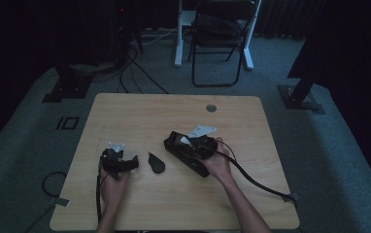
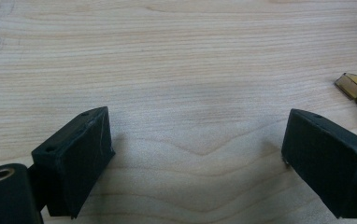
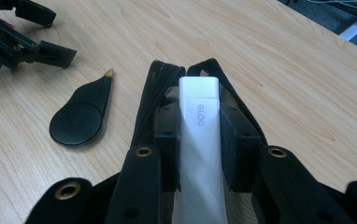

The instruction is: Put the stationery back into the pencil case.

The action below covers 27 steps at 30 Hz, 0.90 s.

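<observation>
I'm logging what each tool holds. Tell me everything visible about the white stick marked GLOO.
The white, smooth plastic-looking glue stick printed GLOO is a long, flat-sided bar with a squared end. It lies along the right tongs, clamped between their two black pads, its end pointing away from the camera. Its far end sits inside an open black pouch on the light wooden table.

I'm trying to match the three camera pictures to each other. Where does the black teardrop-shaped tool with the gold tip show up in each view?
High view: the black teardrop tool lies on the table between the two grippers, near the centre.
Left gripper view: its gold tip pokes in at the right edge.
Right gripper view: it lies left of centre, beside the right gripper's jaws.
Shared landmark: the light wood table top.
</observation>
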Each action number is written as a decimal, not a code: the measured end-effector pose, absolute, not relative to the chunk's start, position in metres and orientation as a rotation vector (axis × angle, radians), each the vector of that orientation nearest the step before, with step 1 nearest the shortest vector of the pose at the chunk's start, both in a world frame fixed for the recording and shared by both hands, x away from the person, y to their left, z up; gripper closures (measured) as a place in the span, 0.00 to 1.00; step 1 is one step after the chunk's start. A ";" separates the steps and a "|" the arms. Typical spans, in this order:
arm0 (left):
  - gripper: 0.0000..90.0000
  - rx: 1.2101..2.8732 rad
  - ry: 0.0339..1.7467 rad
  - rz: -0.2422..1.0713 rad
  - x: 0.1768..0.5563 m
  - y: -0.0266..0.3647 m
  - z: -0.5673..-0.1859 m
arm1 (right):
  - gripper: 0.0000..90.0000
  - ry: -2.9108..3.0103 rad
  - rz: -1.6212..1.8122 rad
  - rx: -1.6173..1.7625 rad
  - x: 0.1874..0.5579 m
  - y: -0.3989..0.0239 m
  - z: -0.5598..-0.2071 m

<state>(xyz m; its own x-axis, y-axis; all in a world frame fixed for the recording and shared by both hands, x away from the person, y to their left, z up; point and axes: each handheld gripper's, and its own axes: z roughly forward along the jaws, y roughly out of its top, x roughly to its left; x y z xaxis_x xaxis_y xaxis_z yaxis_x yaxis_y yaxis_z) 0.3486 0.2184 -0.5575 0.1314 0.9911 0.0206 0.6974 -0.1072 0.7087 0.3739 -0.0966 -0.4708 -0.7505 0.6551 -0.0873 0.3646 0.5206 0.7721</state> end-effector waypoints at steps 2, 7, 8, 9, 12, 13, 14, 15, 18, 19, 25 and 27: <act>0.10 1.865 1.623 0.697 0.349 0.218 -0.558 | 0.79 2.400 1.089 0.842 0.375 -0.096 -0.472; 0.10 1.863 1.622 0.697 0.349 0.218 -0.558 | 0.79 2.414 1.085 0.845 0.376 -0.095 -0.475; 0.10 1.863 1.622 0.699 0.349 0.218 -0.558 | 0.79 2.416 1.085 0.845 0.377 -0.095 -0.475; 0.10 1.863 1.622 0.698 0.349 0.218 -0.558 | 0.79 2.418 1.085 0.847 0.377 -0.095 -0.476; 0.10 1.863 1.622 0.698 0.349 0.218 -0.558 | 0.79 2.423 1.080 0.850 0.378 -0.094 -0.478; 0.10 1.862 1.623 0.698 0.349 0.218 -0.558 | 0.79 2.425 1.076 0.852 0.378 -0.094 -0.478; 0.10 1.862 1.623 0.699 0.349 0.218 -0.558 | 0.79 2.429 1.071 0.856 0.379 -0.093 -0.479; 0.10 1.863 1.622 0.698 0.349 0.218 -0.558 | 0.79 2.431 1.068 0.856 0.379 -0.093 -0.480; 0.10 1.863 1.622 0.698 0.349 0.218 -0.558 | 0.79 2.441 1.059 0.856 0.379 -0.092 -0.483; 0.10 1.862 1.623 0.698 0.349 0.218 -0.558 | 0.79 2.440 1.059 0.858 0.379 -0.091 -0.483; 0.10 1.862 1.623 0.698 0.349 0.218 -0.558 | 0.79 2.451 1.055 0.857 0.379 -0.090 -0.486; 0.10 1.863 1.622 0.697 0.349 0.218 -0.558 | 0.79 2.456 1.049 0.858 0.379 -0.090 -0.486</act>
<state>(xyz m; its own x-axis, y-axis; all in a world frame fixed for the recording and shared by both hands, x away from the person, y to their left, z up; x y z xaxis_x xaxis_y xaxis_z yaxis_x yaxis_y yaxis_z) 0.3486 0.2182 -0.5577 0.1294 0.9914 0.0191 0.6960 -0.1046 0.7104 0.3790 -0.0900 -0.4860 -0.7618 0.6443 -0.0670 0.3972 0.5463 0.7375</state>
